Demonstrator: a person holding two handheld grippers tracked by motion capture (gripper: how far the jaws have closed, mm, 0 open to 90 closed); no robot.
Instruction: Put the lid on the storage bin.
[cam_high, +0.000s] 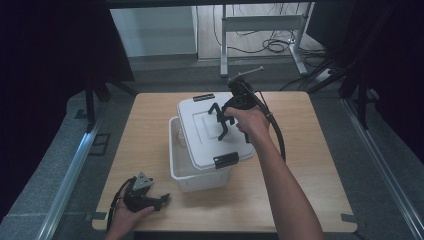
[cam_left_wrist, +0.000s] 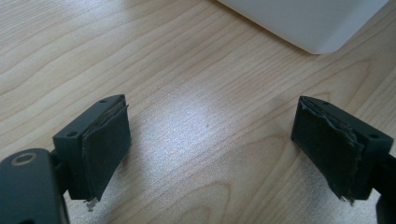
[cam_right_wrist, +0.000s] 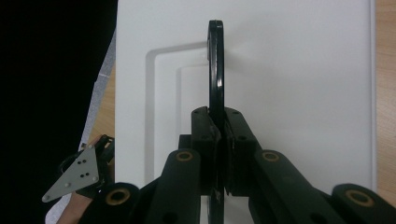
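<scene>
While the right gripper (cam_high: 223, 121) pinches the black handle (cam_right_wrist: 215, 70) of the white lid (cam_high: 212, 131), lid askew over the bin (cam_high: 192, 177) mid-table, left gripper (cam_high: 159, 200) wide apart near the table's (cam_high: 300, 150) front-left edge.

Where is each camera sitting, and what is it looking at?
High view: above the person's side, looking forward and down at the table, white box and lid; both forearms and hands show.
Left gripper view: rides the left gripper, looking along its open jaws at the wood and a box corner.
Right gripper view: rides the right gripper, looking down on the lid, jaws shut on the handle.
Shared: the high and right gripper views both show the lid and handle.
</scene>
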